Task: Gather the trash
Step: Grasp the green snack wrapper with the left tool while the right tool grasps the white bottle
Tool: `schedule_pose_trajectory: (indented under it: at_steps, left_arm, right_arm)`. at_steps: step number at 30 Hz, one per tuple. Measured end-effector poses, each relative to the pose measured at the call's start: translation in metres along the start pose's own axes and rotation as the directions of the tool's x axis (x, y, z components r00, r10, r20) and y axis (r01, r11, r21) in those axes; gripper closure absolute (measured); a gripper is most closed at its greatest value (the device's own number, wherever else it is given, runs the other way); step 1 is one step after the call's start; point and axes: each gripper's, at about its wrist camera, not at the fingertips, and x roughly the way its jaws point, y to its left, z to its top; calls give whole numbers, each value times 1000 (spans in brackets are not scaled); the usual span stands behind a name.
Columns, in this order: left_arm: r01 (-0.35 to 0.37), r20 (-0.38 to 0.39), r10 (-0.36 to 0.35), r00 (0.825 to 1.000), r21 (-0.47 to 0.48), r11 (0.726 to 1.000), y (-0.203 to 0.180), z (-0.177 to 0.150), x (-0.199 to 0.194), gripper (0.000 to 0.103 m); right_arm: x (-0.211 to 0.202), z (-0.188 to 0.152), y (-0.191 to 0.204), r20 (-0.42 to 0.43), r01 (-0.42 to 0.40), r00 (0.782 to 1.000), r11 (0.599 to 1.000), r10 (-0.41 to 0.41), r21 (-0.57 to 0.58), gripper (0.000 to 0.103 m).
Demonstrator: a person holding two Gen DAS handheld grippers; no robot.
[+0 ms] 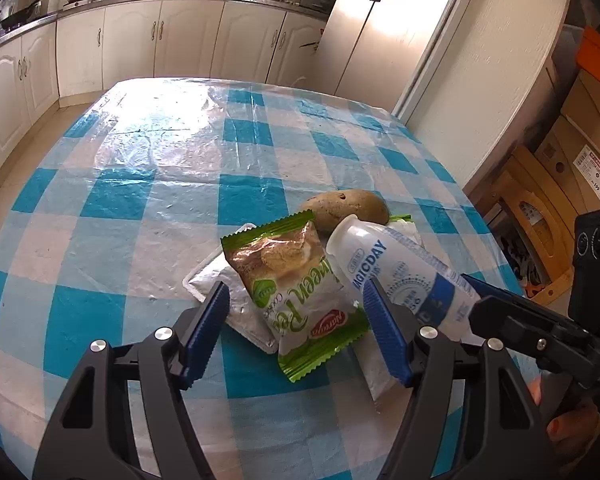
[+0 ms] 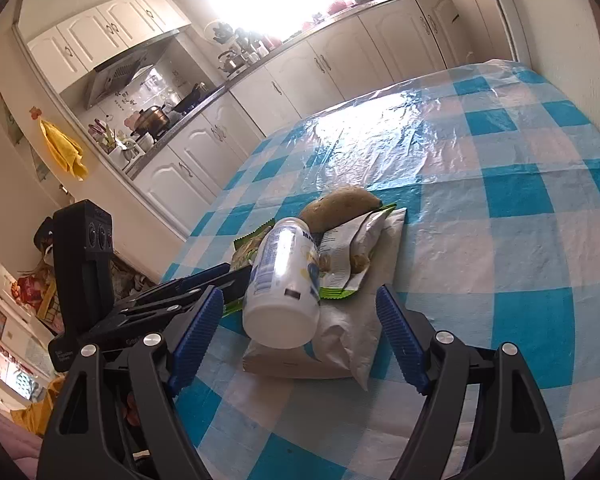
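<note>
Left wrist view: my left claw (image 1: 296,334) stands well open over the green cookie packet (image 1: 300,292), its blue pads either side of the packet and clear of it, holding nothing. The trash sits in one small heap near the middle of the counter (image 1: 140,184) with its blue-and-white checked plastic cloth: a white foil pouch (image 1: 212,280) at the bottom, the cookie packet across it, a white plastic drink bottle (image 1: 384,264) lying on its side on top, and a potato (image 1: 346,206) touching the far end of the pile. From the right wrist view, my right claw (image 2: 300,340) is also spread wide and empty, with the bottle's (image 2: 282,284) flat base pointing toward me between the pads but not pressed by them; under it lies a crumpled white bag (image 2: 340,344), and the potato (image 2: 340,206) rests just behind. I judge the bottle to be light and probably empty, stiff enough to take a squeeze but smooth and round, so it could roll or slip; I would close across its label-covered body near the base rather than on the tapering neck. The packets look thin, soft and crinkly, almost weightless and lying flat, so I would pinch a raised sealed edge rather than the middle. The potato is the heavy, firm piece and may shift the pile if disturbed.
</note>
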Motion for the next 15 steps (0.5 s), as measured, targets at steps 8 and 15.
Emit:
schedule_pose_trajectory:
  at_steps: [8,15]
  left_arm:
    - [-72,-7,73,997,12,997,-5,8,10,36]
    - [-94,5,94,996,8,996,-3,7,8,60]
  right_arm:
    - [-3,-1,-5,22,1,1000,1000,-1,2,24]
    - [2,-2,-2,12,-16,1000,1000,16,-4,24]
